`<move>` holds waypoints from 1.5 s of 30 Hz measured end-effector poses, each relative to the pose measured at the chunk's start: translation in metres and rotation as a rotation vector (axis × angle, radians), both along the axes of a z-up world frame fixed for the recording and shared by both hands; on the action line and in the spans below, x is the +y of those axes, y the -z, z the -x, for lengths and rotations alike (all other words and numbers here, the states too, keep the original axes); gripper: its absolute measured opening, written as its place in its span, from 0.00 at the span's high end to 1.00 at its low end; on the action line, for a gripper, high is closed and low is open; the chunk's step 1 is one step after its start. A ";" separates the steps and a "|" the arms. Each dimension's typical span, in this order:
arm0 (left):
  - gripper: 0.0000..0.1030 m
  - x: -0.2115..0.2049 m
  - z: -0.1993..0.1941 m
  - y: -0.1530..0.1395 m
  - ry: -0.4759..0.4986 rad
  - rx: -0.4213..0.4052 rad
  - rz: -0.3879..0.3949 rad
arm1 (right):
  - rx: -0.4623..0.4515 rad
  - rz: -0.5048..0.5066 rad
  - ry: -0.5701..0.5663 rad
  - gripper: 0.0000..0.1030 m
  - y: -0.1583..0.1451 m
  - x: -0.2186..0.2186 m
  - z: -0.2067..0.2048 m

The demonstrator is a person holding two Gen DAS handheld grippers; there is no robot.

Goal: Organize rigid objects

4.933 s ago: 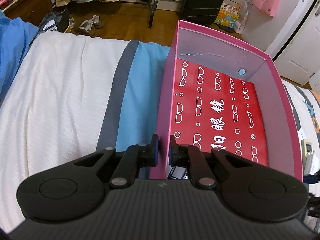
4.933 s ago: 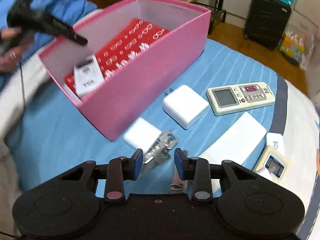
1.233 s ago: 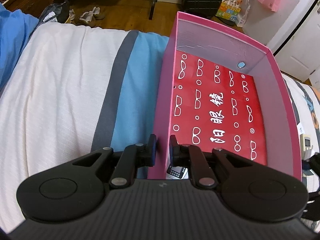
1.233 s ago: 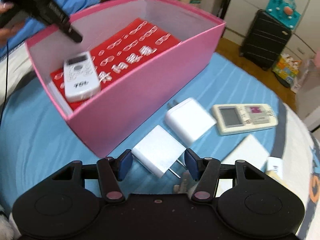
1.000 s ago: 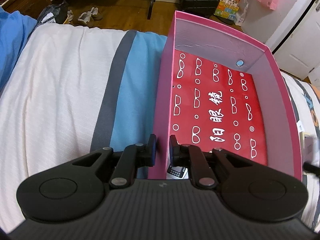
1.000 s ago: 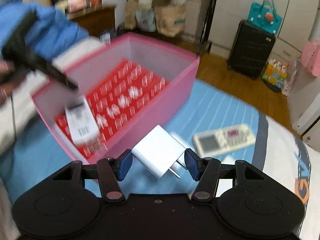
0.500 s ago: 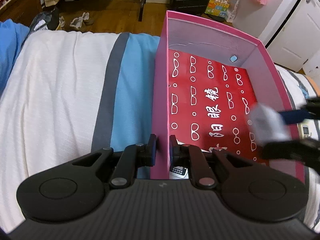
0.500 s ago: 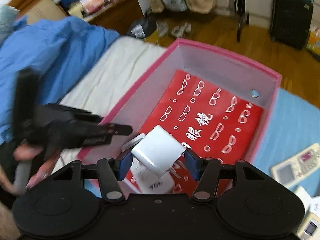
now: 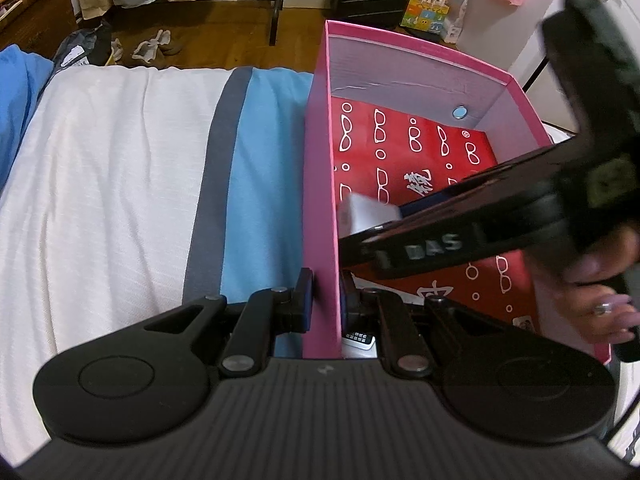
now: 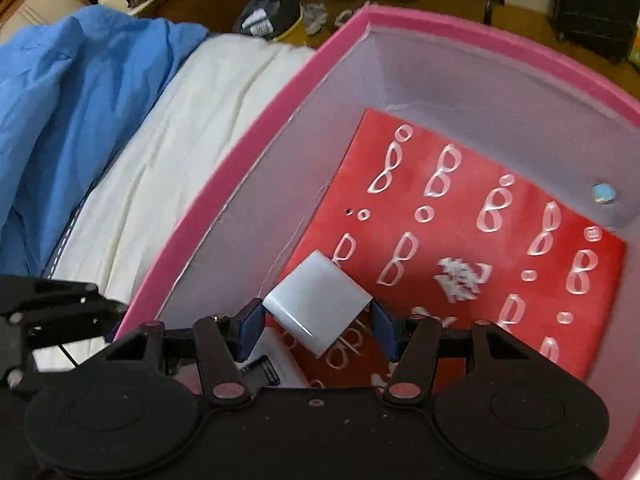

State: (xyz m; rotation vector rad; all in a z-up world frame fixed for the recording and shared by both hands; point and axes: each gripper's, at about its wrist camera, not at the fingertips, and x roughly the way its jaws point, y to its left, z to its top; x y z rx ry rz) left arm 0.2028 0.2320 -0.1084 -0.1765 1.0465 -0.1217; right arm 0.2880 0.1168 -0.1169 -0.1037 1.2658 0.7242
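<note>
Right wrist view: the right tool (image 10: 316,326) clamps a white charger (image 10: 316,304) low centre, inside the pink box (image 10: 248,128) — the left tool (image 9: 325,300) pinches the box's wall, lower centre.

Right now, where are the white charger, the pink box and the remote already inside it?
white charger (image 10: 316,304), right wrist view, its top face.
pink box (image 9: 318,200), left wrist view, its left wall.
remote (image 9: 360,338), left wrist view, its keypad end.

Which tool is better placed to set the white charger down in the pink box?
Right. The right tool already grips the white charger inside the pink box, just above its red floor. The left tool is clamped on the box wall, steadying it.
</note>
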 end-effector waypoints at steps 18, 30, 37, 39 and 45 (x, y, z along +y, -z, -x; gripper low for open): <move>0.91 0.000 0.000 -0.002 -0.015 -0.003 -0.015 | -0.129 -0.272 -0.044 0.39 -0.099 -0.102 0.059; 0.89 0.001 -0.006 0.000 -0.038 0.040 -0.006 | -0.341 -0.043 0.023 0.39 -0.084 -0.195 0.134; 0.91 -0.005 -0.006 -0.001 -0.033 0.022 -0.047 | -0.250 0.116 0.016 0.39 -0.038 -0.224 0.161; 0.91 -0.007 -0.006 -0.001 -0.034 0.021 -0.061 | -0.161 0.124 0.034 0.39 -0.024 -0.233 0.156; 0.90 -0.010 -0.008 0.003 -0.041 0.040 -0.097 | -0.119 0.199 0.121 0.45 0.002 -0.247 0.142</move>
